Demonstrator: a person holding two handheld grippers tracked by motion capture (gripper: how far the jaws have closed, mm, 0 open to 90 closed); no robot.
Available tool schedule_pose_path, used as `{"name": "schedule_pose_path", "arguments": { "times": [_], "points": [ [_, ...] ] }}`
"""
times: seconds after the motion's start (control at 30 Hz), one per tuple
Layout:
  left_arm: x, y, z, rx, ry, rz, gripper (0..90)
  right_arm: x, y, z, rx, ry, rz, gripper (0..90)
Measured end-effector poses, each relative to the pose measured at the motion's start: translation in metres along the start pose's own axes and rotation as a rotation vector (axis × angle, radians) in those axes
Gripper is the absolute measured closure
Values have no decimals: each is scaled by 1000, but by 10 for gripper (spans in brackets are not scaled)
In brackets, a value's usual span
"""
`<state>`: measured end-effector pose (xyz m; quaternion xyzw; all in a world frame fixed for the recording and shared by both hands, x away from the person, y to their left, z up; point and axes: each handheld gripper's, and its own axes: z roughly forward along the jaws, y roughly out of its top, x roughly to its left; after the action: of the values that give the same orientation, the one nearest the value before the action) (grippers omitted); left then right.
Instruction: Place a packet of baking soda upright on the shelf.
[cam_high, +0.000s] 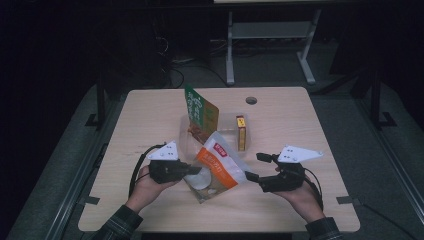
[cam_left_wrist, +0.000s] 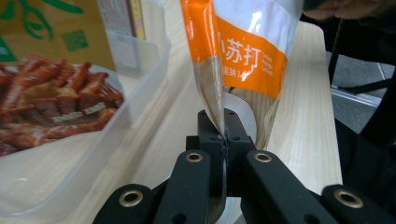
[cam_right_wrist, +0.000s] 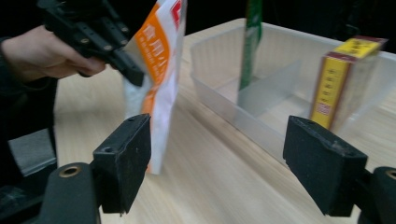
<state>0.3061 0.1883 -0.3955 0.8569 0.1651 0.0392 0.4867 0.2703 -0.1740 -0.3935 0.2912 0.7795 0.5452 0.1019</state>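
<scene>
The left gripper (cam_high: 192, 170) pinches the edge of an orange-and-white pouch (cam_high: 217, 165), held just in front of a clear plastic bin (cam_high: 227, 121). The right gripper (cam_high: 255, 167), beside the pouch, stands wide open, empty. Inside the bin stand a green packet (cam_high: 200, 112) and yellow box (cam_high: 241, 132).

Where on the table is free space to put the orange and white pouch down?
The table is bare along its left side, left of the clear tray, and on the right, past the yellow box. The front edge between the person's forearms is also free. The middle is crowded: the tray, the green packet and the orange and white pouch in the left tool.
</scene>
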Motion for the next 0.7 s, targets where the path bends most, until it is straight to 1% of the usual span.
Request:
{"name": "schedule_pose_path", "arguments": {
  "times": [0.03,0.13,0.2,0.27,0.37,0.47,0.53,0.6,0.63,0.7],
  "points": [
    [0,0,-1,-2,3,1,898,1,0,2,-1,16,-3,227],
    [0,2,-3,-18,9,3,898,6,2,10,12,39,-14,225],
    [-1,3,-3,-26,10,0,898,9,3,20,15,63,-16,225],
    [-1,4,-5,-35,14,2,898,12,4,31,26,76,-27,227],
    [-1,5,-7,-40,18,4,899,15,6,46,32,103,-40,280],
    [0,4,-10,-50,24,-3,898,15,9,55,21,140,-34,363],
    [1,4,-12,-57,29,-6,898,14,10,59,15,166,-31,485],
    [2,4,-14,-64,32,-13,898,14,11,61,9,185,-24,578],
    [2,3,-14,-67,31,-16,898,14,13,62,5,204,-25,641],
    [3,3,-15,-69,36,-20,898,14,14,64,0,213,-19,743]
  ]
}}
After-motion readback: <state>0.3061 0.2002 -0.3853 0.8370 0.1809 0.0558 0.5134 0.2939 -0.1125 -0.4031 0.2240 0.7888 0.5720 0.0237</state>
